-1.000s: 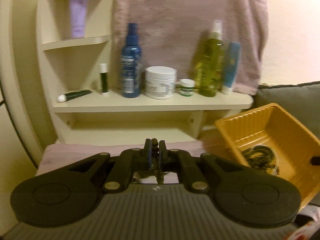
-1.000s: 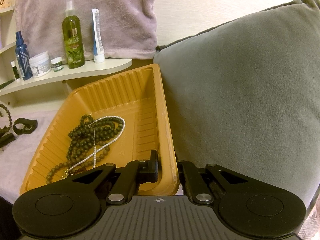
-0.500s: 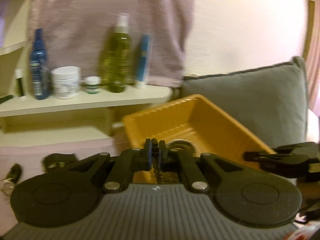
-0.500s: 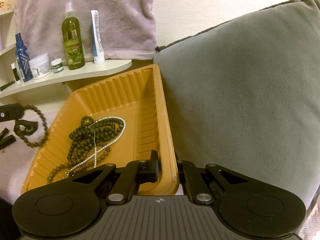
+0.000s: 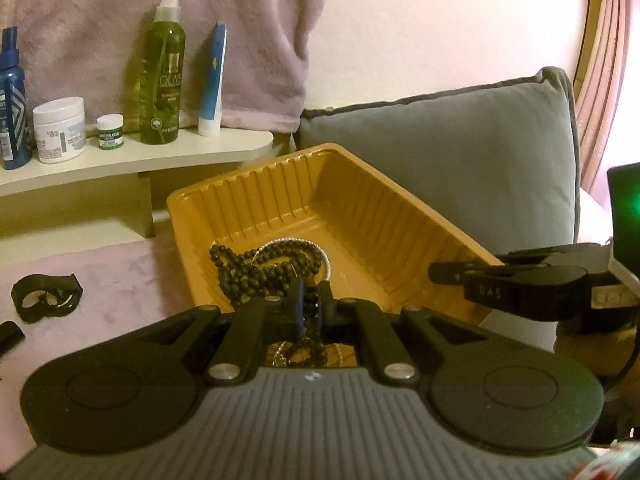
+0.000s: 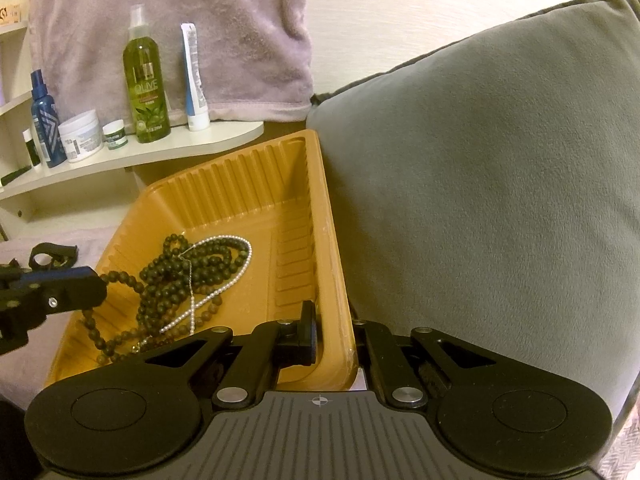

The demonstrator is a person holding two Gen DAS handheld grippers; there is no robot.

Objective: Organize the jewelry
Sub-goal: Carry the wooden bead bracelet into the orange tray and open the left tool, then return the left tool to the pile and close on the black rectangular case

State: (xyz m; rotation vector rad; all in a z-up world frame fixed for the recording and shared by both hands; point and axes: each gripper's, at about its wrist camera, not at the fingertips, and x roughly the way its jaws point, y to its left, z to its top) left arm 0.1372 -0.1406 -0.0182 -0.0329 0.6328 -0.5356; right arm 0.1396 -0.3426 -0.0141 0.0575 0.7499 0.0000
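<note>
Left gripper [image 5: 309, 307]: jaws nearly closed, pinching a strand of dark beads [image 5: 310, 336] that hangs between and below the fingers; seen from the right wrist view it enters from the left edge [image 6: 86, 286], held level over the near-left side of the tray [image 6: 240, 184]. Right gripper [image 6: 334, 332]: jaws clamped across the tray's near right wall, left finger [image 6: 308, 320] inside the tray, right finger outside and hidden behind the wall. From the left wrist view the right gripper [image 5: 452, 272] reaches in level from the right.
</note>
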